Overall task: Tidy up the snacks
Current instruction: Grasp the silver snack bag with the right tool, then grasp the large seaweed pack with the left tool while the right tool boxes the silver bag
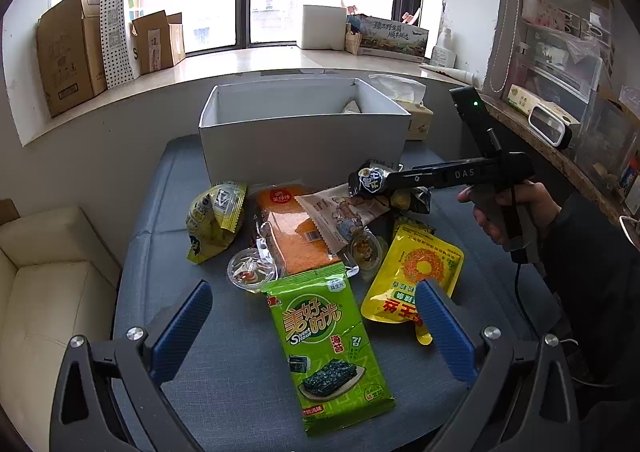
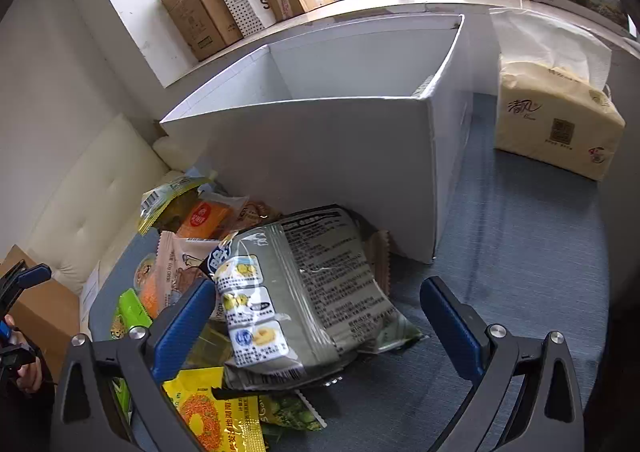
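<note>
the right gripper [image 2: 318, 316] hangs with its jaws spread around the grey snack bag [image 2: 304, 304], not clamped, the bag's long axis running away toward the white box [image 2: 304, 156] just behind. the left gripper [image 1: 314, 316], also spread, hovers nearer over the green seaweed pack [image 1: 324, 348].

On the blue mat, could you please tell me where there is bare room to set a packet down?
Bare blue mat lies right of the white box, up to the tissue pack. Another free strip runs along the mat's left edge beside the cream sofa. In front of the box it is crowded: seaweed packet, yellow pouch, grey bag.
</note>
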Demonstrator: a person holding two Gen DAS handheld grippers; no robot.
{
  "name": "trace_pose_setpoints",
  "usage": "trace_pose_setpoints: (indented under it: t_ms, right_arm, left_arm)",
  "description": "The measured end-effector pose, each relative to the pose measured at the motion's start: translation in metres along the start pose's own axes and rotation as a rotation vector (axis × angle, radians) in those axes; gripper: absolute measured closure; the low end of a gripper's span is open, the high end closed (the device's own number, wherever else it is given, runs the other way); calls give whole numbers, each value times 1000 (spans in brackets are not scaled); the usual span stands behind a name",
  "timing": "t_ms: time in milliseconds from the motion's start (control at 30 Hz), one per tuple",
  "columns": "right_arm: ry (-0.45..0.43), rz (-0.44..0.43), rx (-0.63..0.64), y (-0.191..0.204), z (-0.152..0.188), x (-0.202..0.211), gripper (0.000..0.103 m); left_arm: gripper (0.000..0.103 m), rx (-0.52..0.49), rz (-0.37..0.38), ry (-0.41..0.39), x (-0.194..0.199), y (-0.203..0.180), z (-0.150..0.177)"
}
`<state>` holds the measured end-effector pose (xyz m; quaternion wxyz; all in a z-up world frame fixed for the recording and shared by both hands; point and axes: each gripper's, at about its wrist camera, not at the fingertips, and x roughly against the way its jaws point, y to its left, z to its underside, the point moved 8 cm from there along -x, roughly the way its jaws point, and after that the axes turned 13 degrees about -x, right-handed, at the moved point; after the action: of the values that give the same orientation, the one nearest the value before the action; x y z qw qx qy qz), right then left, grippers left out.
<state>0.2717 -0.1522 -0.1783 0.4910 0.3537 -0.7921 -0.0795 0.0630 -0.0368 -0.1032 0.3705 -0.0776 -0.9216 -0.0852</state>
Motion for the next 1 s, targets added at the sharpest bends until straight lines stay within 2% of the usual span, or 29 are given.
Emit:
trace_pose_setpoints:
  t_ms: [133,167,200,233,267,400,500,600,733,800,900,1000]
  right_arm:
    - [23,9,42,9,7,-8,0]
    - [15,0,58,12,9,-7,7]
    - [7,-15,70,14,11,-5,22]
    - [15,-46,65,16,13,-3,24]
    - [14,-59,61,17,14,0,30]
    - [-51,-9,96,19,15,16,37]
    - [-114,-7,86,26,15,36,38]
    - [-196,34,58,31,20,66,38]
    - [-289,66,-15,47,41,104,38]
    - [-338,60,-36,59,56,121,38]
    - [-412,2,-69,74,76,148,38]
    - [-469,28,-117,80,88,165,38]
  left_arm:
    - [0,8,-1,9,-3,3,3]
    - [0,10,-1,13,-4,3,4]
    - [0,14,0,19,-6,4,5]
    - [0,17,1,28,-8,5,7]
    - [0,20,2,34,-10,5,9]
    - [0,34,4,67,-23,7,17]
    - [0,38,7,103,-34,6,24]
    - [0,31,7,136,-44,3,32]
    - [0,31,22,178,-60,-2,40]
    - [0,27,20,196,-68,-5,44]
    - [0,27,12,231,-81,-7,50]
    - [0,26,-11,261,-92,-7,54]
